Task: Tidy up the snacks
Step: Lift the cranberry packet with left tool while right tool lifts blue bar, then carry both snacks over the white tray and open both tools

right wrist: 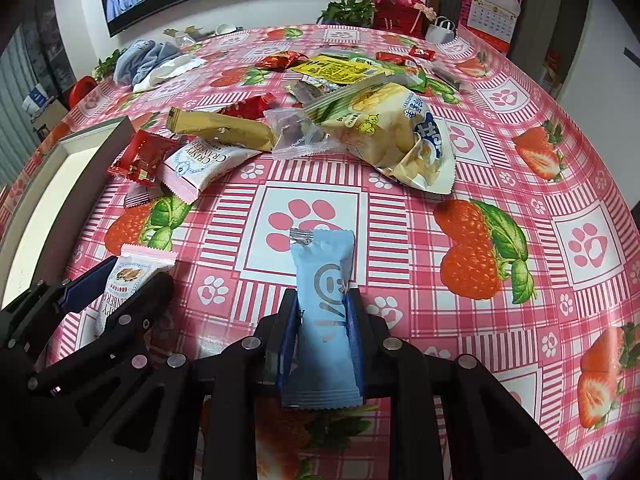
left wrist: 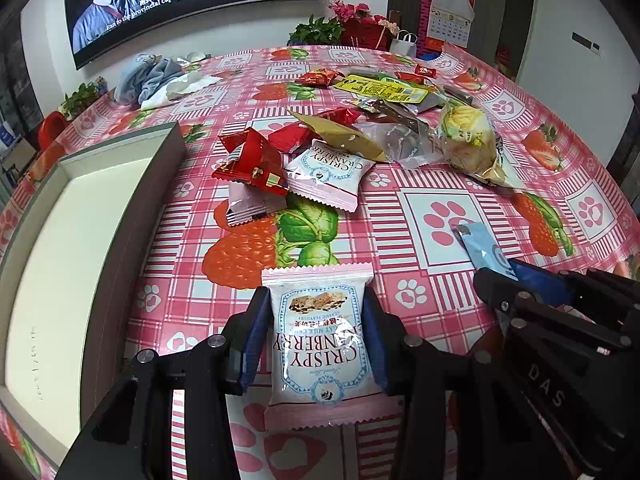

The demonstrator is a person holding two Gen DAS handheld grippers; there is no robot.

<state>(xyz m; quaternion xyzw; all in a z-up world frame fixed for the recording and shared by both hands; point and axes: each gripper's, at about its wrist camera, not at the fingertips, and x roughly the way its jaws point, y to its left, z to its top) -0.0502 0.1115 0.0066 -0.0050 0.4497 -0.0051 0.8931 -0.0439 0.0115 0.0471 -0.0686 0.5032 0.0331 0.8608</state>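
Where the pink strawberry-print worktop [right wrist: 500, 152] curves off at right and far, mostly bare cloth between the near grippers and the heap of snacks [right wrist: 304, 120] farther back. At left, a shallow pale box [left wrist: 100, 184] with grey walls, its near and left parts cut off by the frame edge; open cloth between its right wall and the left hand-held gripper [left wrist: 318, 336].

Left hand-held gripper tilted steeply down, blue pads closed against both sides of a pink-and-white cranberry crisp packet [left wrist: 320, 344], held lengthwise above the cloth just right of the box. Right hand-held gripper [right wrist: 322, 332] likewise tilted down, just beside the left one on its right, clamped on a light blue packet [right wrist: 326, 320] whose sealed end points toward the heap.

A second cranberry packet [left wrist: 330, 174] lying at the near left of the heap, touching red wrappers [left wrist: 256, 160]. A large yellowish crisps bag [right wrist: 392, 136] at the heap's right.

Lower end of each held packet partly hidden behind the gripper frames. Small packets at the far side too small to read. Hands holding the grippers out of view.
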